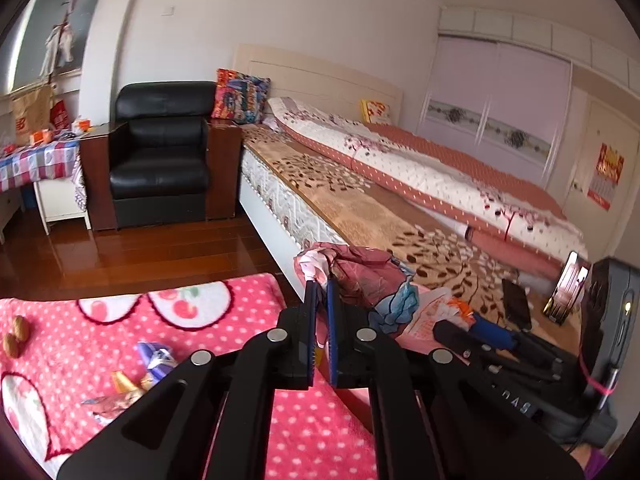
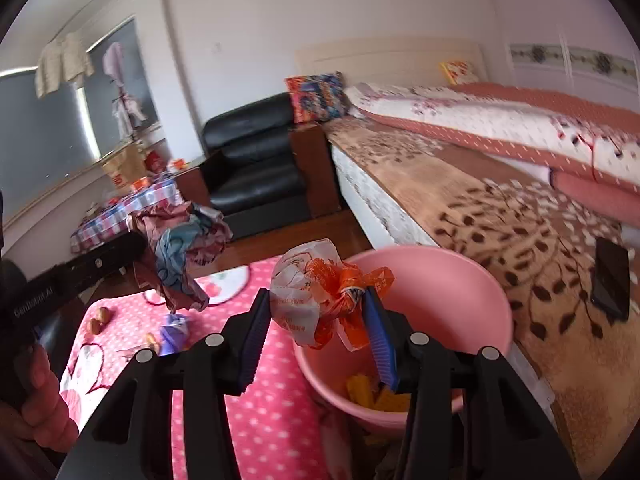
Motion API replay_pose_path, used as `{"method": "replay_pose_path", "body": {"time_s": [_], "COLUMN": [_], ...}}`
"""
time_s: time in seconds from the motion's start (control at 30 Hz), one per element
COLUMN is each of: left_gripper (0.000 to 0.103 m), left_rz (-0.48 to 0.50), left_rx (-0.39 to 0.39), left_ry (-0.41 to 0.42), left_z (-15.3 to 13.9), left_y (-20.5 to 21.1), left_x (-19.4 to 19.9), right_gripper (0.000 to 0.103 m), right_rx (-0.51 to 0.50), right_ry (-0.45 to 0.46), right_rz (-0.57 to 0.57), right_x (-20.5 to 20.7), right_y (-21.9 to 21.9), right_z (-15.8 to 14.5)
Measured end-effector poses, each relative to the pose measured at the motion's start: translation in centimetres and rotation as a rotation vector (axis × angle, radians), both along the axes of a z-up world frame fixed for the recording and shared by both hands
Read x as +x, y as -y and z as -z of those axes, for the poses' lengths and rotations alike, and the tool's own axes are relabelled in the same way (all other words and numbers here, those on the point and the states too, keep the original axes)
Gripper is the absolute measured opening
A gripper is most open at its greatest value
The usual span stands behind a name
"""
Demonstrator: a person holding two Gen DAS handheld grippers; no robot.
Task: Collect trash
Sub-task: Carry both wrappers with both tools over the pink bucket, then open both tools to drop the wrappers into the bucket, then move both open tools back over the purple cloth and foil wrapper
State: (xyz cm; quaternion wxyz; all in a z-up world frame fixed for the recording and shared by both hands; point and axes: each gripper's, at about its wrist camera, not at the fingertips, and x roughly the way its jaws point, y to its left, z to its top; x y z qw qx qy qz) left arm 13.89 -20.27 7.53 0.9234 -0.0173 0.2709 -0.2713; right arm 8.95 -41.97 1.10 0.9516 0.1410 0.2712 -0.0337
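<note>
My left gripper (image 1: pixel 321 282) is shut on a crumpled maroon, pink and blue wrapper (image 1: pixel 360 276) and holds it in the air; the wrapper also shows in the right wrist view (image 2: pixel 180 248). My right gripper (image 2: pixel 316 304) is open wide, and a crumpled white and orange plastic bag (image 2: pixel 320 292) hangs against its right finger, just above the near rim of a pink bin (image 2: pixel 460 280). Yellow scraps (image 2: pixel 376 394) lie in the bin. On the pink dotted blanket (image 1: pixel 120 340) lie a purple wrapper (image 1: pixel 158 356), gold and foil wrappers (image 1: pixel 120 392) and two walnuts (image 1: pixel 16 336).
A bed (image 1: pixel 400 184) with a patterned cover runs along the right. A black phone (image 2: pixel 610 276) lies on it. A black armchair (image 1: pixel 160 152) stands by the wall, and a side table with a checked cloth (image 1: pixel 36 160) holds boxes. Wooden floor (image 1: pixel 120 248) lies between.
</note>
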Motion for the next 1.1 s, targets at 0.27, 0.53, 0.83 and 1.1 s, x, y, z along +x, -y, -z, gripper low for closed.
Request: {"method": "replay_pose_path", "body": {"time_s": [0.27, 0.53, 0.83, 1.1], "left_gripper": [0.004, 0.004, 0.029, 0.030], "left_rz": [0.071, 0.079, 0.111, 0.109], "left_rx": [0.099, 0.115, 0.091, 0.066], "left_ry": [-0.074, -0.088, -0.132, -0.124], "left_z": [4.9, 6.6, 6.9, 5.8], "left_y": [5.6, 7.8, 7.9, 6.7], "left_x": [1.6, 2.8, 3.1, 1.7], "right_gripper": [0.047, 0.047, 0.052, 0.059], "right_rx": [0.031, 0.041, 0.057, 0.030], "right_ry": [-0.077, -0.108, -0.125, -0.100], "right_rz": [0.073, 0.102, 0.102, 0.079], "right_x": [1.3, 2.0, 2.1, 1.1], "right_y": [3.8, 5.8, 6.2, 4.8], "right_z": [4.4, 6.8, 7.9, 6.7]}}
